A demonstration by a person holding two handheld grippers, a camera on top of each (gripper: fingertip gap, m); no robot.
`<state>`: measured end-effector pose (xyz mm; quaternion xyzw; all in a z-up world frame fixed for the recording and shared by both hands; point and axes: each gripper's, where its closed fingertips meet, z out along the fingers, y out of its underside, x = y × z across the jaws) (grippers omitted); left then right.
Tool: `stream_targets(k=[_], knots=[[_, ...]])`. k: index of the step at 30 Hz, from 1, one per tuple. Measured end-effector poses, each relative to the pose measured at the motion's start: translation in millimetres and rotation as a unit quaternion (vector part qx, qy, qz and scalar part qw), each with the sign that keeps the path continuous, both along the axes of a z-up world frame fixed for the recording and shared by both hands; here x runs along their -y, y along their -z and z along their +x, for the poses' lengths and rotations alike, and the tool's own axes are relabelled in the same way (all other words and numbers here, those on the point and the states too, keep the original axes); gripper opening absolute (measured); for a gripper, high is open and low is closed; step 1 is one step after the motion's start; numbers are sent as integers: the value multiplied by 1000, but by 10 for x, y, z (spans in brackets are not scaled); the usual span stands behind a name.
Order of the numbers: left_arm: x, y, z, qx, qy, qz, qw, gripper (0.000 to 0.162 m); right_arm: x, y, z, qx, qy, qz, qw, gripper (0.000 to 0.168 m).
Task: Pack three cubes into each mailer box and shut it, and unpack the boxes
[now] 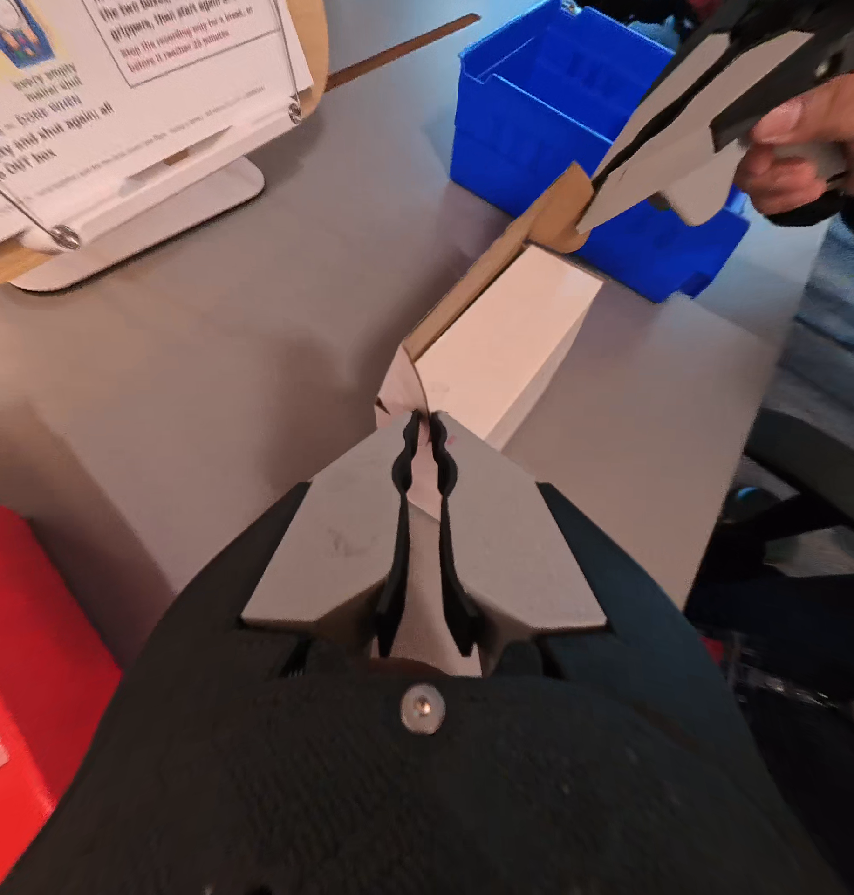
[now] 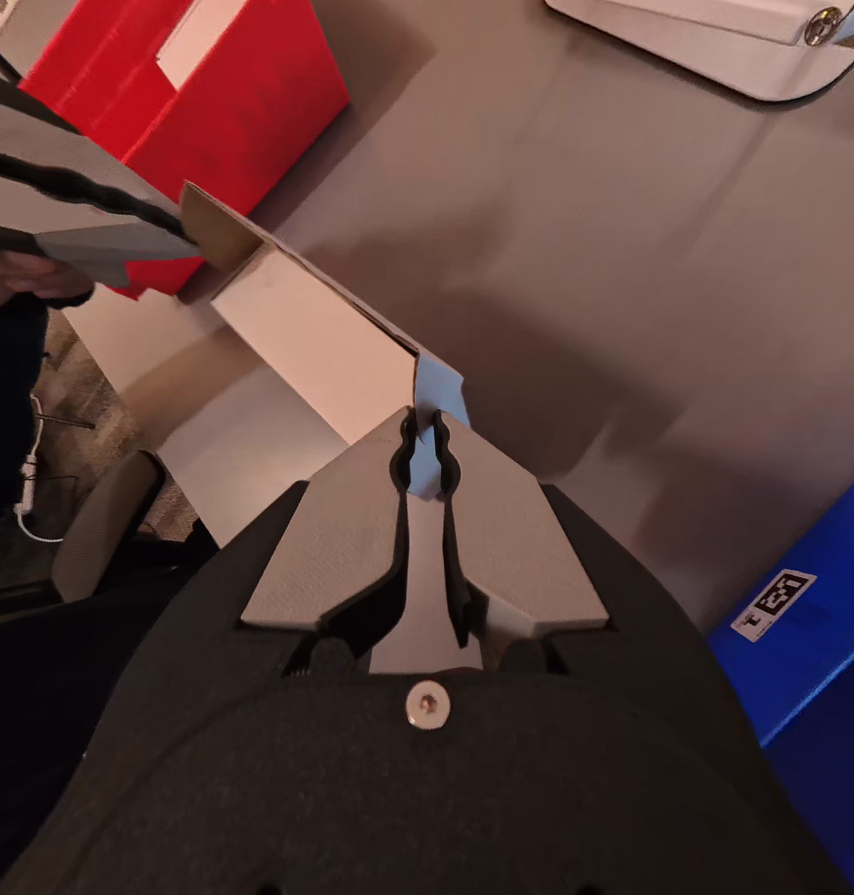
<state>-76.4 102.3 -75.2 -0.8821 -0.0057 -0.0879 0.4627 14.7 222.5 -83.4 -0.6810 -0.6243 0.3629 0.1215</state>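
Grey tabletop under both views, motion-blurred throughout. White mailer box is held up off the surface between the two tools; interior not visible from either camera, so cubes inside can't be confirmed. Left gripper is clamped on a white flap at the box's near end; same tool shows in the right wrist view pinching a brown flap corner. Right gripper is pinched on a white flap at the opposite end, with a hand on its handle, partly cut off at frame edge. Blue bin sits just behind the box, its visible compartments look bare, rest hidden by the tool. Red box lies beside the left end, only partly in frame, white label on it. Document stand with a printed sheet stands well apart across open table. Table edge runs close beneath the box, chair parts beyond it.
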Motion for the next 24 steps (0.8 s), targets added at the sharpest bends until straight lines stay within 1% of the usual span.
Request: stream_targets(k=[1,3,4,6,9,11,13,15,19,21,24], knots=[[17,-23,32,-14,-2,9,1000,2,-11,17,7,0,0,3,1000,3],[38,-118,41,-56,-18,34,998,14,-21,28,13,-1,0,1,1000,3],[42,-181,43,-87,-24,49,995,17,-16,30,13,-1,-1,-2,1000,3],[45,-276,130,-141,-20,64,988,12,-4,28,8,-3,-3,-1,1000,3],[-37,-322,551,-194,33,62,978,5,-4,28,-1,-5,-3,13,1000,3],[-145,-209,877,-227,72,37,970,2,9,25,-2,-5,-4,18,1000,3],[-271,-24,1038,-261,79,-11,962,0,2,23,1,-6,-2,28,1000,2],[-393,55,1095,-292,67,-27,954,0,-2,18,10,-7,-1,37,999,1],[-481,102,1213,-271,69,-48,959,0,18,7,31,-13,-3,41,999,2],[-463,183,1218,-290,83,-80,950,0,34,0,44,-16,-6,38,999,2],[-436,222,1264,-315,101,-109,938,0,90,-14,89,-20,-14,17,1000,3]])
